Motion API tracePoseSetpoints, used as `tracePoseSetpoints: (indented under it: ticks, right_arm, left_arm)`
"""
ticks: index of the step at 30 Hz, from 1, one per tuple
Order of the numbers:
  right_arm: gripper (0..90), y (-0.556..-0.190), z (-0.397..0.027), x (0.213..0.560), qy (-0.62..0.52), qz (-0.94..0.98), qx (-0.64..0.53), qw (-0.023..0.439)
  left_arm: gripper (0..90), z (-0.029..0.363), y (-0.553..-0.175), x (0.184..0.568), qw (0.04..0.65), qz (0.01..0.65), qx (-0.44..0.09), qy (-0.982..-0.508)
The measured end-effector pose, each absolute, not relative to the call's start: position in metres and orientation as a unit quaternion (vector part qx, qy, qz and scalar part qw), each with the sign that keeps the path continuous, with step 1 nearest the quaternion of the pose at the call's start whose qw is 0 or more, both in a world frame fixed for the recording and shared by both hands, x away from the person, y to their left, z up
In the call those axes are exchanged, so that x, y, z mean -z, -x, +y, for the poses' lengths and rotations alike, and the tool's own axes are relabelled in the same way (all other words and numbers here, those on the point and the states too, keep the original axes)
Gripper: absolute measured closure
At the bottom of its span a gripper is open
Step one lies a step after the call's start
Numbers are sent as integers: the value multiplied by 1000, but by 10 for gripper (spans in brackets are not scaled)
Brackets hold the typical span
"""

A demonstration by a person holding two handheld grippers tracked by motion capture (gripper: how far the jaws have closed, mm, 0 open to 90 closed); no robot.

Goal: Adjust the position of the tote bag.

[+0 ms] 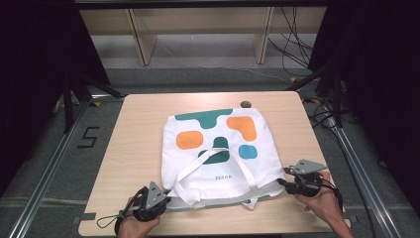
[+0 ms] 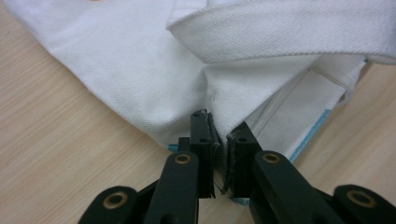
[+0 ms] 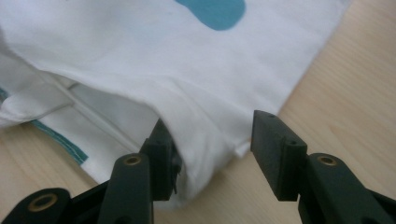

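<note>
While seen from the high view, lay flat a white tote bag [image 1: 218, 151] near the middle of the tabletop [image 1: 138, 129], long axis running from the near edge to the far edge, open mouth turned toward the near edge, closed bottom toward the far edge. Printed with dark green, orange and teal blobs and a small line of lettering; two white straps looped across the front panel. Nothing visible inside the mouth. Sat close to the far edge a small dark round object [image 1: 245, 104], just beyond the bag's bottom. Held at the bag's near-left corner the left gripper [image 1: 167, 194], at the near-right corner the right gripper [image 1: 283, 182].

Through the left gripper view, clenched on the white hem of the bag [image 2: 140, 79], cloth pinched between the pads, a teal inner edge showing beside them and a woven strap crossing above.

Through the right gripper view, spread apart and not pressing, one jaw tucked into the mouth beneath the top layer of the bag [image 3: 154, 60], the other clear outside over bare wood; a teal blob printed farther up.
</note>
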State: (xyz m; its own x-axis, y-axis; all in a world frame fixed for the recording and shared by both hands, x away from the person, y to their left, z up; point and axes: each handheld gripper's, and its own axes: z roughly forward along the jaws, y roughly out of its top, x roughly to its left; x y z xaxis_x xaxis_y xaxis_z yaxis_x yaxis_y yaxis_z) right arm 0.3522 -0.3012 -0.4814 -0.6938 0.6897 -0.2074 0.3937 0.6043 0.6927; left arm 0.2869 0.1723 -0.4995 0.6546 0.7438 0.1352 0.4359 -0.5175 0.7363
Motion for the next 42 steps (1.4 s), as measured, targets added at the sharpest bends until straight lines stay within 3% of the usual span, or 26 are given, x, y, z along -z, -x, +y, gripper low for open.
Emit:
tracePoseSetpoints:
  ticks: [3,5,6,7,9,10,13,15,16,17,20,32,34,42]
  right_arm:
    - [594,-351,-294,481,-284,877,-303,241]
    - [692,-348,-285,483,-287,882,-301,222]
    - [760,-348,-283,486,-273,894,-288,210]
    - [760,-348,-283,486,-273,894,-288,210]
    - [785,-348,-284,487,-276,893,-288,209]
    - [799,-347,-285,486,-279,892,-290,207]
    - [814,-346,-284,485,-275,893,-293,206]
    - [828,-345,-283,484,-272,891,-305,196]
    - [832,-344,-282,483,-271,891,-310,193]
    - [839,-340,-279,480,-269,889,-316,191]
    - [844,-338,-276,477,-263,888,-327,189]
    - [845,-337,-283,471,-293,872,-349,178]
    - [845,-338,-288,471,-278,875,-341,200]
    - [845,-333,-290,465,-291,867,-355,195]
  left_arm:
    - [827,175,-290,501,342,353,-221,-842]
    - [811,178,-293,503,337,353,-214,-846]
    - [756,179,-294,504,335,354,-215,-846]
    - [756,180,-295,505,332,359,-216,-845]
    - [674,181,-298,508,318,360,-210,-852]
    - [563,181,-300,510,311,364,-215,-851]
    - [509,186,-304,511,312,386,-222,-839]
    - [594,190,-307,511,315,391,-218,-837]
    - [594,192,-308,510,323,391,-215,-834]
    - [683,193,-310,510,327,393,-214,-832]
    - [815,194,-313,509,325,391,-225,-831]
    - [835,192,-300,497,333,364,-204,-846]
    - [836,190,-298,498,334,360,-203,-847]
    - [837,192,-290,489,340,343,-198,-853]
